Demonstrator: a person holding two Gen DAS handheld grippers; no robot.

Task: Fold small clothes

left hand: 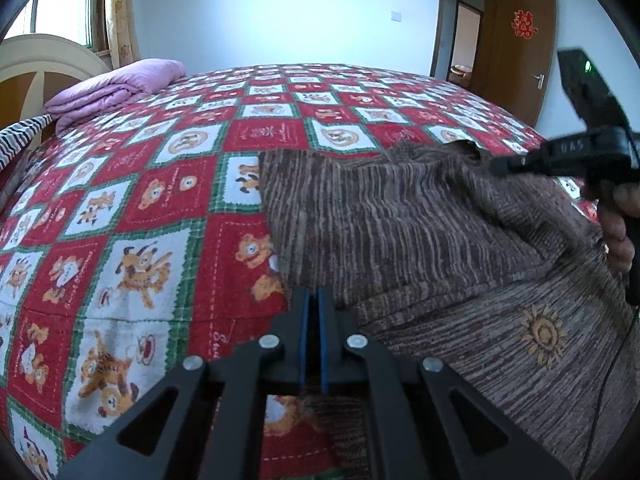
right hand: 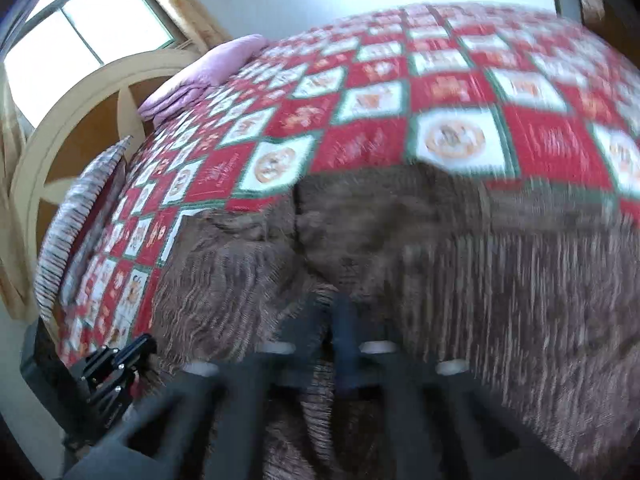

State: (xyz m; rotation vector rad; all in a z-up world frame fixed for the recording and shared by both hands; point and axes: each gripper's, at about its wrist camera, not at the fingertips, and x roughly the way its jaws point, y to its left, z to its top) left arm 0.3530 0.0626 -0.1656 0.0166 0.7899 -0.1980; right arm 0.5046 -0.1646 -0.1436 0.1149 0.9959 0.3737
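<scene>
A brown striped knit garment [left hand: 420, 232] with a gold sun motif lies on the bed, one layer folded over another. My left gripper [left hand: 314, 296] is shut, its blue pads together at the garment's left edge; I cannot tell whether cloth is pinched between them. My right gripper [left hand: 496, 166], held by a hand, hovers over the garment's far right part near the collar. In the blurred right wrist view the right gripper [right hand: 332, 314] looks shut and empty above the brown garment [right hand: 460, 272], with the left gripper [right hand: 116, 368] at the lower left.
The bed wears a red, white and green checked bedspread [left hand: 140, 208]. A folded purple quilt [left hand: 116, 88] and a striped pillow [left hand: 20, 136] lie by the headboard at the far left. A brown door [left hand: 520, 52] stands open at the far right.
</scene>
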